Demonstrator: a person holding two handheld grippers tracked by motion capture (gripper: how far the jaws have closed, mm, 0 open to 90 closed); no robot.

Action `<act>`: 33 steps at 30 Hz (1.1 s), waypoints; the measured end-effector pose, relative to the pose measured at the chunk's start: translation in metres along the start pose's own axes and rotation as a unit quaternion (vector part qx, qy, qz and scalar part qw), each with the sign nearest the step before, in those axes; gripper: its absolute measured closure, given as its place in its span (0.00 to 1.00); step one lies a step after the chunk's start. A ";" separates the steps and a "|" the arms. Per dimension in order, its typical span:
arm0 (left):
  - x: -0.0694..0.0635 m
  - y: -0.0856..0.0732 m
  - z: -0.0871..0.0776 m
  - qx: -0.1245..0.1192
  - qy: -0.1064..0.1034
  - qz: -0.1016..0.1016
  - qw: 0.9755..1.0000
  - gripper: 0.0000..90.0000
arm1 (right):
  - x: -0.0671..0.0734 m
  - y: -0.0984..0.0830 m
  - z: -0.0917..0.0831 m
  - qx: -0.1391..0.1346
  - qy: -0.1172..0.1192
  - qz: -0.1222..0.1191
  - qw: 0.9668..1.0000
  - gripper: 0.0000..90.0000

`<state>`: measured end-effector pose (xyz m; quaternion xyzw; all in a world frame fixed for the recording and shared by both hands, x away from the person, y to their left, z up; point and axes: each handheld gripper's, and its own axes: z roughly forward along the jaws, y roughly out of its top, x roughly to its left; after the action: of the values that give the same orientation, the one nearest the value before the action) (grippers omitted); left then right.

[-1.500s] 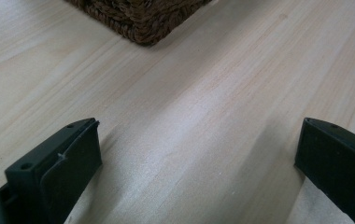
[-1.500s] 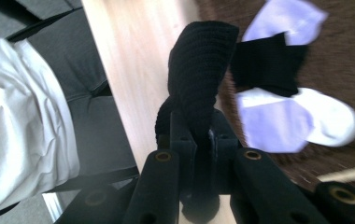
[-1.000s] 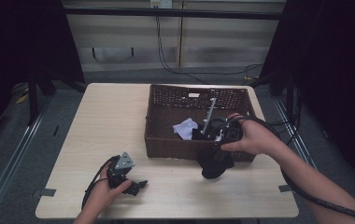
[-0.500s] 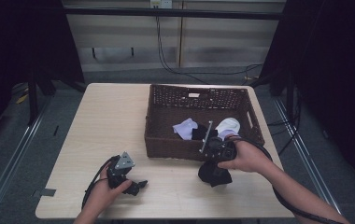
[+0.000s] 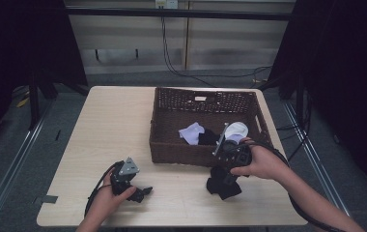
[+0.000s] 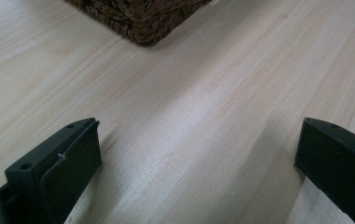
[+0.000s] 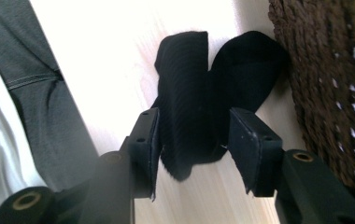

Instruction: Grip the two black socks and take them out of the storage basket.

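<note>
High view: one black sock (image 5: 223,182), one wicker basket (image 5: 172,152).

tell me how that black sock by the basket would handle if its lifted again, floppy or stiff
Probably floppy: the black sock lies folded and bunched on the table, keeping no shape of its own. It looks light, thin ribbed knit. It should not slip much, since the ribbing gives pads some bite. The right gripper has just been opening, the sock between its jaws, seemingly no longer pinched.
</note>
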<state>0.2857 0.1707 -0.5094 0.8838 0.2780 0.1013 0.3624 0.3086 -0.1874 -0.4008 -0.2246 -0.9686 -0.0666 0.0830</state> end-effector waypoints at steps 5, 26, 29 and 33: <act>0.000 0.000 0.000 0.001 0.000 0.001 1.000 0.00 | 0.006 0.001 -0.029 -0.019 -0.014 -0.001 1.000 0.51; 0.000 0.000 0.000 -0.001 0.001 0.000 1.000 0.00 | -0.071 0.033 -0.079 -0.019 -0.057 0.074 0.995 0.47; 0.000 0.000 0.000 -0.001 0.001 0.000 1.000 0.00 | -0.079 0.037 -0.073 -0.020 -0.056 0.081 0.995 0.46; 0.000 0.000 0.000 -0.003 0.001 -0.002 1.000 0.00 | -0.090 0.043 -0.060 -0.014 -0.060 0.091 0.994 0.45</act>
<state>0.2857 0.1704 -0.5094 0.8822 0.2798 0.1020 0.3647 0.4152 -0.1970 -0.3556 -0.3166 -0.9464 -0.0586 0.0276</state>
